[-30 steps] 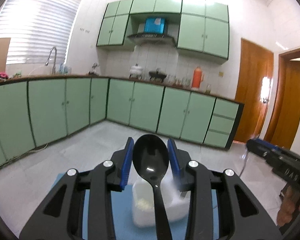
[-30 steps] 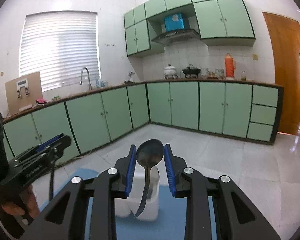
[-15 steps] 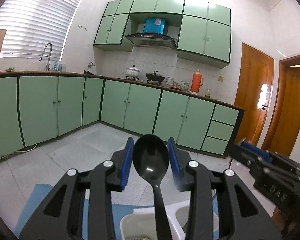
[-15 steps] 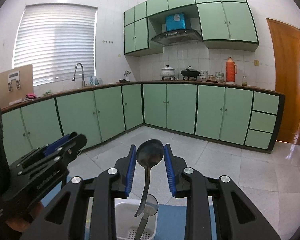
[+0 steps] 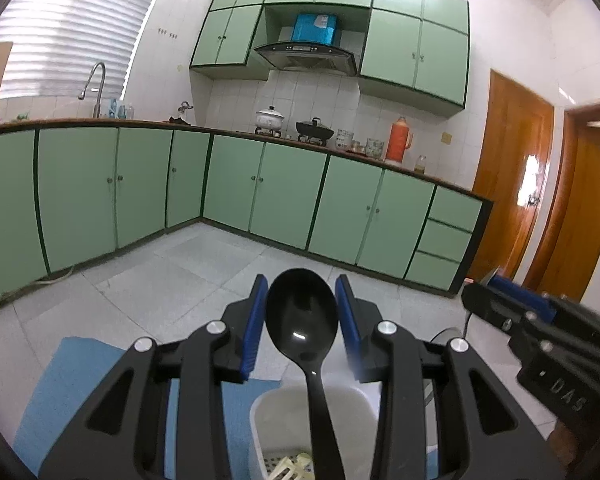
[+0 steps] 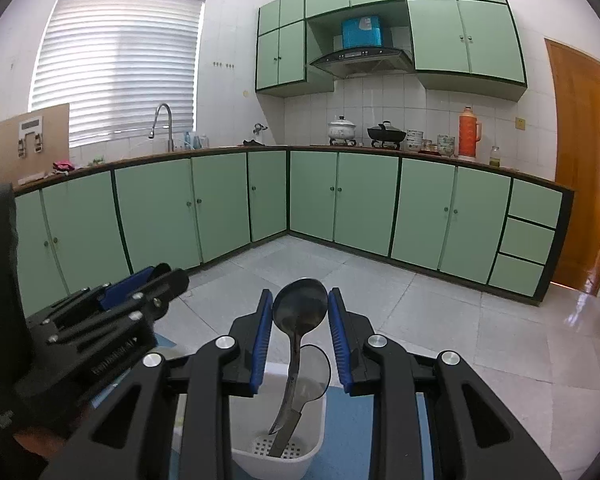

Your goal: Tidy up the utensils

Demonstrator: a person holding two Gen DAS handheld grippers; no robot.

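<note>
A black plastic spoon (image 5: 302, 320) stands bowl up between the blue pads of my left gripper (image 5: 302, 280), which is shut on it. Its handle runs down into a white utensil holder (image 5: 276, 412). In the right wrist view my right gripper (image 6: 300, 294) is shut on a metal spoon (image 6: 300, 312). That spoon's handle hangs into the holder's (image 6: 312, 452) compartment, near the perforated floor. Another metal spoon (image 6: 318, 368) stands in that compartment. Each gripper shows in the other view: the right gripper (image 5: 500, 292) and the left gripper (image 6: 156, 276).
The holder stands on a blue mat (image 5: 60, 392) (image 6: 356, 432). Something pale yellow (image 5: 292, 472) lies in the holder's left compartment. Beyond are a tiled floor, green cabinets (image 5: 284, 196) and wooden doors (image 5: 512, 168).
Both grippers have sunk and moved forward with their spoons. The holder now sits right under the fingers, and the spoon handles reach into it.
</note>
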